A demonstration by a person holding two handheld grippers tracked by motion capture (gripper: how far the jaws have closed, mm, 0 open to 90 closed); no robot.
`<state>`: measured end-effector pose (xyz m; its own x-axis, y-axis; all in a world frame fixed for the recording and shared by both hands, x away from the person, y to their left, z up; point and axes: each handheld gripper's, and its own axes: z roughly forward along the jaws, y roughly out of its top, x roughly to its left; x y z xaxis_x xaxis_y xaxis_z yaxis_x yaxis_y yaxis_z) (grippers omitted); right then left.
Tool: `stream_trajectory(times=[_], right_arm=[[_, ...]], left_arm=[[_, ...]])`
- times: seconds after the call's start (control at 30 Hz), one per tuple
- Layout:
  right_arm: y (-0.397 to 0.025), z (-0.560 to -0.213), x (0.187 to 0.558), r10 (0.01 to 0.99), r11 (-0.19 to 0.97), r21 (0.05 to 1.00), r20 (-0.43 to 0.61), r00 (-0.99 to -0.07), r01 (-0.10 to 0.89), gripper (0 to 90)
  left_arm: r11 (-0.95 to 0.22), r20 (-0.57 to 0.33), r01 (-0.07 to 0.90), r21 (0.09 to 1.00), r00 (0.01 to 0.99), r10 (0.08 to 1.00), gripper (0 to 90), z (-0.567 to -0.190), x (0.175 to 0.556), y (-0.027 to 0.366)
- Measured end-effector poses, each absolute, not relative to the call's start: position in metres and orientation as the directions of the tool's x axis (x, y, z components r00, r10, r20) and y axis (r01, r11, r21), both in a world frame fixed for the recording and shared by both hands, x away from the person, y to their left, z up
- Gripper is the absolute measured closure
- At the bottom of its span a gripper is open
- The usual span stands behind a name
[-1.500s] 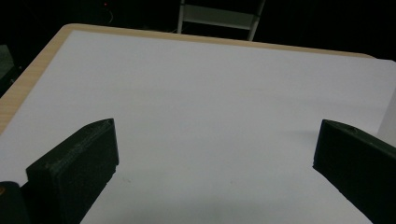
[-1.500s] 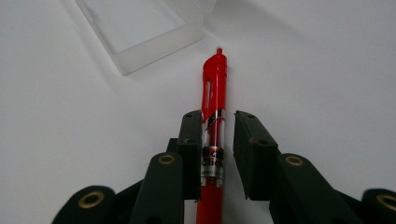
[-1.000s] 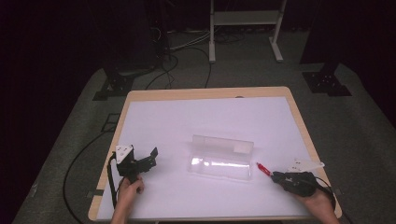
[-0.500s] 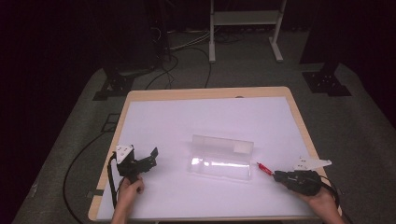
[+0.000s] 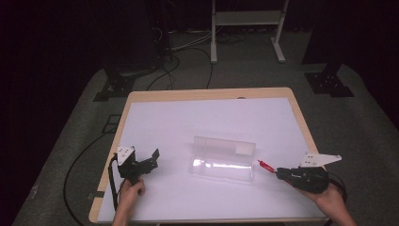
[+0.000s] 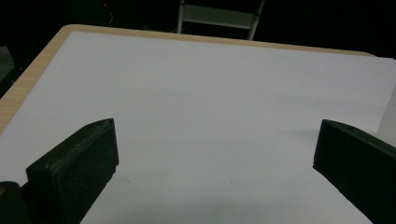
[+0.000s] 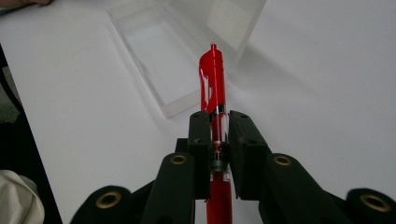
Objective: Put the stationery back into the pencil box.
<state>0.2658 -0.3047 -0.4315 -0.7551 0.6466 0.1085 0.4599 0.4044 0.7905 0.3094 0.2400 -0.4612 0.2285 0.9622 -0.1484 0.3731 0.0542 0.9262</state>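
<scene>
Pen: red pen (image 7: 213, 88) clamped between my right gripper (image 5: 278, 173) jaws, lower right of frame, tip beside the case.
Case: clear open box (image 5: 221, 159), centre of table (image 5: 155, 117).
Left gripper (image 5: 153, 157): jaws wide apart, empty, lower left.

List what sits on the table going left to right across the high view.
Left gripper, fingers apart with nothing between them → clear plastic case, lid open → red pen, its tip toward the case → right gripper, shut on the pen.
</scene>
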Motion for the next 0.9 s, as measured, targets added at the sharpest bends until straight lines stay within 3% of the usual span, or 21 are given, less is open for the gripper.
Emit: stream_trajectory(times=[0.9], right_arm=[[-0.260,-0.406,0.278,0.521,0.482,0.796,0.076,-0.850,0.366,79.1]], left_arm=[[0.053,-0.151,0.372,0.927,0.239,0.959,0.0,-0.461,0.310,0.240]])
